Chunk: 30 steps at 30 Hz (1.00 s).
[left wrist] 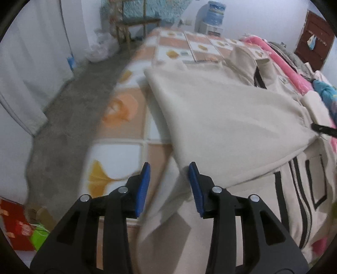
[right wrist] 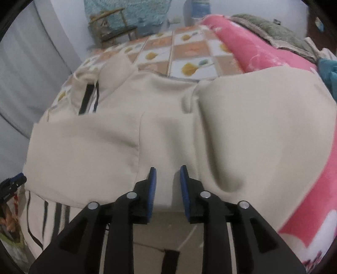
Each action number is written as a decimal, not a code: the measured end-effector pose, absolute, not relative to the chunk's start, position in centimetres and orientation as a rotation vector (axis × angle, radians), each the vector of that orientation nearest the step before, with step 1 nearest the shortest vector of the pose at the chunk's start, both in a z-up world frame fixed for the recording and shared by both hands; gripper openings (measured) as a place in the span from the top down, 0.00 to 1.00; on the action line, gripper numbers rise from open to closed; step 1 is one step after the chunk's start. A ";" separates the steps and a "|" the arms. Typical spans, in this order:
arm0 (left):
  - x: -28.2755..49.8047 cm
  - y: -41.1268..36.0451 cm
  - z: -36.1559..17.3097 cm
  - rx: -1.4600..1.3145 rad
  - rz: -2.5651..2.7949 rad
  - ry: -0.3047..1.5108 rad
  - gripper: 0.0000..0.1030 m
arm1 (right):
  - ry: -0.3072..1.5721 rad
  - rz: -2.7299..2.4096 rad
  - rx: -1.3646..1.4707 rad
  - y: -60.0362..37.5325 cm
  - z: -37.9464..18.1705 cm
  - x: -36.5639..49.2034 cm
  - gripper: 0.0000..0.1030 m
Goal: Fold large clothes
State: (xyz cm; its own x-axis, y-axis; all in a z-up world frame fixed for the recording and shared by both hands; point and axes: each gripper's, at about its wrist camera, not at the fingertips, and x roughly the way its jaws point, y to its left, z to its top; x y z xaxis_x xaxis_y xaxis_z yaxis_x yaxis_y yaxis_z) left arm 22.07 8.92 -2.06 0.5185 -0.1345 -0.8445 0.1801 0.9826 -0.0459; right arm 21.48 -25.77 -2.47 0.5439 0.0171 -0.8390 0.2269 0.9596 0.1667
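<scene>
A large cream jacket (left wrist: 221, 118) with black stripes and a zip lies on the bed, one part folded over the rest. It also fills the right wrist view (right wrist: 168, 126). My left gripper (left wrist: 169, 168) is open at the folded part's near left corner, holding nothing; the cloth edge touches its right pad. My right gripper (right wrist: 167, 171) is open just above the folded cream cloth, empty. The right gripper's tip shows at the right edge of the left wrist view (left wrist: 323, 129). The left gripper shows at the left edge of the right wrist view (right wrist: 12, 183).
The bed has a sheet with orange and white leaf squares (left wrist: 126, 118). A pink blanket (right wrist: 252, 48) and grey cloth (right wrist: 280, 29) lie along the right side. The grey floor (left wrist: 63, 134), a wooden stool (left wrist: 134, 27), a water dispenser (left wrist: 212, 19) and a white curtain (left wrist: 27, 69) stand beyond.
</scene>
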 end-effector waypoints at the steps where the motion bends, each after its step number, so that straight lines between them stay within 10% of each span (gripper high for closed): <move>1: 21.9 8.9 -1.2 0.082 -0.172 0.985 0.64 | 0.972 -0.111 0.272 -25.8 -1.9 21.2 0.60; 13: 24.9 3.5 2.9 0.072 -0.179 0.956 0.25 | 0.851 -0.135 0.470 -32.3 2.0 17.0 0.24; 30: 30.0 -1.8 -4.4 0.106 -0.075 1.006 0.08 | 0.738 -0.459 0.887 -55.9 -1.8 13.4 0.23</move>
